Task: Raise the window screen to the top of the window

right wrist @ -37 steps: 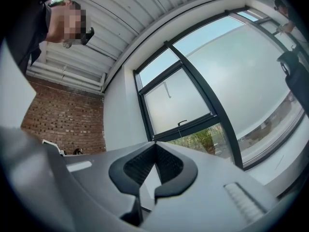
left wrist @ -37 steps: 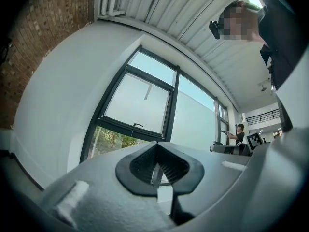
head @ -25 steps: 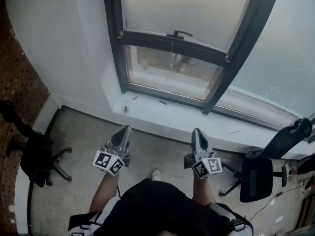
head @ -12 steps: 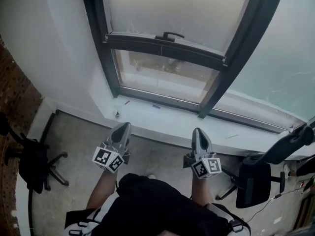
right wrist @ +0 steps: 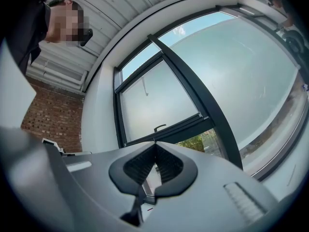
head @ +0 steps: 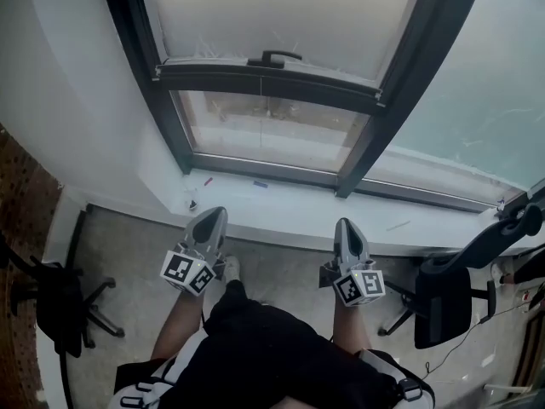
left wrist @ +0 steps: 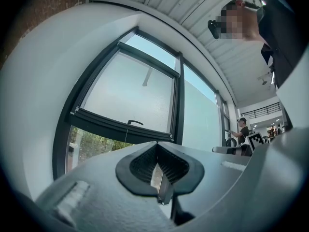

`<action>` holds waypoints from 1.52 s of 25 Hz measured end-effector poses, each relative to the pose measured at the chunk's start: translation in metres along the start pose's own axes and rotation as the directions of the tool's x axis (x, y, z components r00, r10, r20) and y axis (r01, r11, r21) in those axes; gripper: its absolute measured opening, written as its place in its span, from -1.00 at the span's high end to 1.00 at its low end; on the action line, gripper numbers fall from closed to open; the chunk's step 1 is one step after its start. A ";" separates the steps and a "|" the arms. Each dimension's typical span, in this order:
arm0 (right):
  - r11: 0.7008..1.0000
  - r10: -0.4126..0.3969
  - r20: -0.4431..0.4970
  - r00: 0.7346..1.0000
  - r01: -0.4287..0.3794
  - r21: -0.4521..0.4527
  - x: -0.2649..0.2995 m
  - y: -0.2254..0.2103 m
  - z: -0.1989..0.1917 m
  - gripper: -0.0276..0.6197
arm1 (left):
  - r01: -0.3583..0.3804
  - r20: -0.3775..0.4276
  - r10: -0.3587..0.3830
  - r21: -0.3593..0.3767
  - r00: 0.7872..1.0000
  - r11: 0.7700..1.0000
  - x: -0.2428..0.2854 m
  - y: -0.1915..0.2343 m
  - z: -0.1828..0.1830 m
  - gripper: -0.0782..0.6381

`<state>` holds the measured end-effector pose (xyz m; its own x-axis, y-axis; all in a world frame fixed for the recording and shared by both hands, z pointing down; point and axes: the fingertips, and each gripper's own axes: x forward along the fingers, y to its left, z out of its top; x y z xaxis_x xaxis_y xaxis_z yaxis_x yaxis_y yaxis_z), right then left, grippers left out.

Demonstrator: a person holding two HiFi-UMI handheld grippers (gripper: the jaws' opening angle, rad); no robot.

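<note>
Frosted window screen partly raised in dark-framed window; handled bottom bar level, clear gap beneath.

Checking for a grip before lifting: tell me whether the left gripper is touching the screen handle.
Apart. In the head view the left gripper hangs shut below the sill, with open space between it and the handle.

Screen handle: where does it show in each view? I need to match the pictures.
Head view: screen handle top centre, on the dark bar.
Left gripper view: screen handle just left of and below centre.
Right gripper view: screen handle just below centre.
Shared landmark: the dark mullion, right of it in every view.
</note>
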<state>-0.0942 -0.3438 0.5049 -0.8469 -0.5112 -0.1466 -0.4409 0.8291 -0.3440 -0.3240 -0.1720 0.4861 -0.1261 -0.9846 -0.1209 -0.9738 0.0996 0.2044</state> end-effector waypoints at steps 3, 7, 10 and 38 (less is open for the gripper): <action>1.000 -0.022 0.011 1.000 0.022 -0.019 0.017 -0.004 0.000 0.91 | 0.024 0.006 -0.024 -0.010 1.000 1.000 0.021 0.017 0.000 0.77; 0.998 -0.036 0.021 0.999 0.037 -0.048 0.054 -0.007 -0.001 0.91 | 0.050 0.010 -0.050 -0.010 0.999 0.999 0.049 0.046 0.003 0.77; 0.997 -0.039 0.038 0.999 0.042 -0.063 0.089 -0.002 0.000 0.91 | 0.074 0.006 -0.074 -0.004 0.997 0.997 0.070 0.074 0.009 0.77; 0.869 -0.019 -0.130 0.991 -0.048 -0.492 0.323 0.024 -0.005 0.71 | 0.276 -0.216 -0.211 0.338 0.953 0.900 0.249 0.218 0.034 0.48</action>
<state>-0.3796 -0.4875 0.4544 -0.8700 -0.4928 -0.0187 -0.4888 0.8567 0.1645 -0.5742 -0.3903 0.4679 0.1261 -0.9907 0.0517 -0.9749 -0.1334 -0.1780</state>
